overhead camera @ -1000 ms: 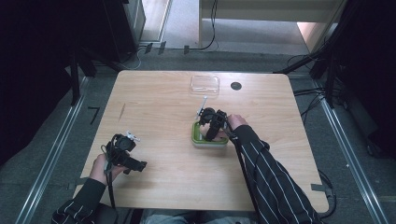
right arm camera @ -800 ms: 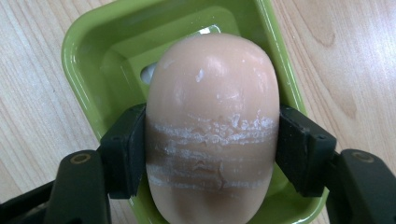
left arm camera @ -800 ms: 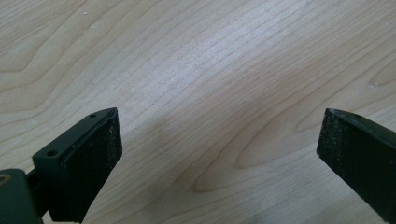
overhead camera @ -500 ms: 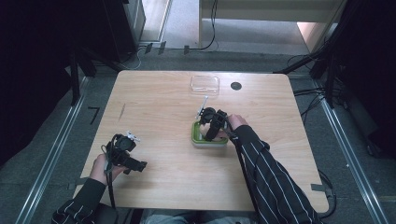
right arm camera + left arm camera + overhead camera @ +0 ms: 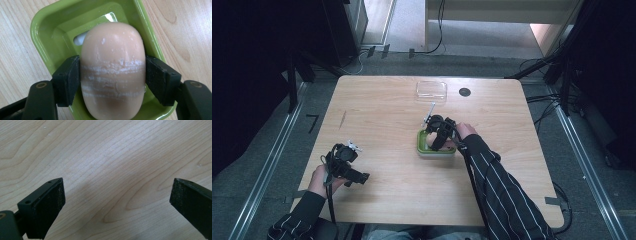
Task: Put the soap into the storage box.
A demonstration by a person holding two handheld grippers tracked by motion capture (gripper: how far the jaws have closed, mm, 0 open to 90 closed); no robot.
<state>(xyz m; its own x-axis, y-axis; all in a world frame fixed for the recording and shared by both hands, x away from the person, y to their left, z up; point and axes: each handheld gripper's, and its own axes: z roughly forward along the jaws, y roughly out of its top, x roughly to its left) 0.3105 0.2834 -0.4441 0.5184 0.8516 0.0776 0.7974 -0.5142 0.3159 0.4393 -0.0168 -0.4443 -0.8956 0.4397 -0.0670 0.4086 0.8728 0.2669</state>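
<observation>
The right tongs (image 5: 113,82) are clamped on a smooth, peach-coloured oval bar of soap (image 5: 113,67), one black pad on each long side. The soap sits in, or just above, a glossy lime-green rectangular plastic dish (image 5: 47,27); the right gripper view cannot settle whether it touches the dish floor. In the high view the dish (image 5: 435,149) lies a little toward three o'clock from the centre of the pale wooden table (image 5: 382,115), with the right tongs (image 5: 437,140) directly above it.

The soap looks wet, with white scuffed bands where the pads press, so the likeliest trouble is a slip: squeezed on curved, slick flanks, it may shoot out forward or twist between the pads. The dish is light and glistens with water, so if the soap sticks to it, a pull could drag or tip it.

The left tongs (image 5: 117,202) are spread wide with nothing between them, above bare wood; in the high view they (image 5: 359,176) sit near eight o'clock, well apart from the dish. A clear rectangular plastic lid or tray (image 5: 431,90) lies toward twelve o'clock, with a small dark round spot (image 5: 464,92) just beside it at its three o'clock side. Neither blocks the dish, and the wood around it is free.
</observation>
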